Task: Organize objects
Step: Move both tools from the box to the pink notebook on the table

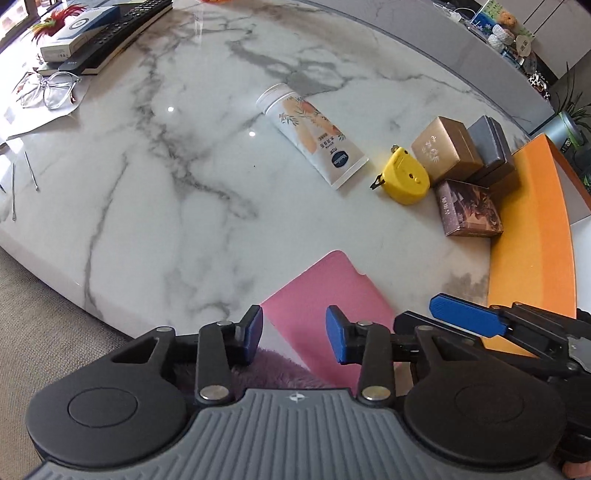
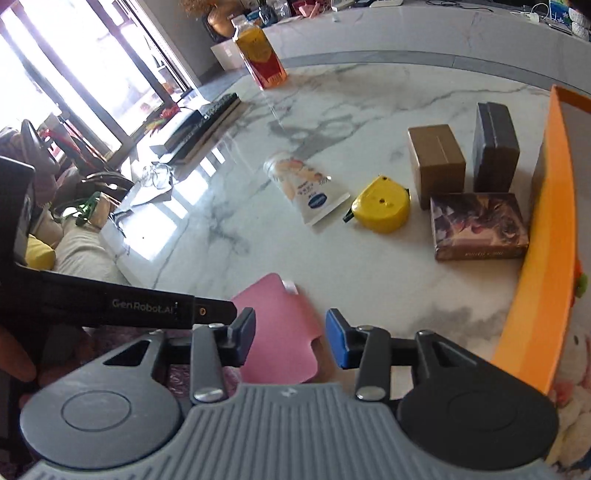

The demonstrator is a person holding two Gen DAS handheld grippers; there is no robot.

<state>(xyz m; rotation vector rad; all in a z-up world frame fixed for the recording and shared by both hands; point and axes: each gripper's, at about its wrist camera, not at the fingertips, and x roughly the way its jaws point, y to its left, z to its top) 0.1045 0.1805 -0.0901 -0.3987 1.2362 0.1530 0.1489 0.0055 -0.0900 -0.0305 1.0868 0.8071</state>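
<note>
On the marble table lie a white cream tube (image 1: 312,137) (image 2: 306,190), a yellow tape measure (image 1: 406,177) (image 2: 382,208), a gold box (image 1: 445,147) (image 2: 436,166), a grey box (image 1: 493,146) (image 2: 495,147), a dark patterned box (image 1: 469,212) (image 2: 478,227) and a pink pouch (image 1: 325,306) (image 2: 284,332) near the front edge. An orange tray (image 1: 532,229) (image 2: 546,236) stands to the right of the boxes. My left gripper (image 1: 294,338) is open and empty over the pink pouch. My right gripper (image 2: 290,339) is open and empty, also over the pouch.
Glasses (image 1: 50,88), remote controls (image 1: 118,29) and a white box (image 1: 74,33) lie at the far left of the table. A bottle of orange liquid (image 2: 260,55) stands at the far edge. Thin metal tools (image 1: 29,173) lie at the left edge.
</note>
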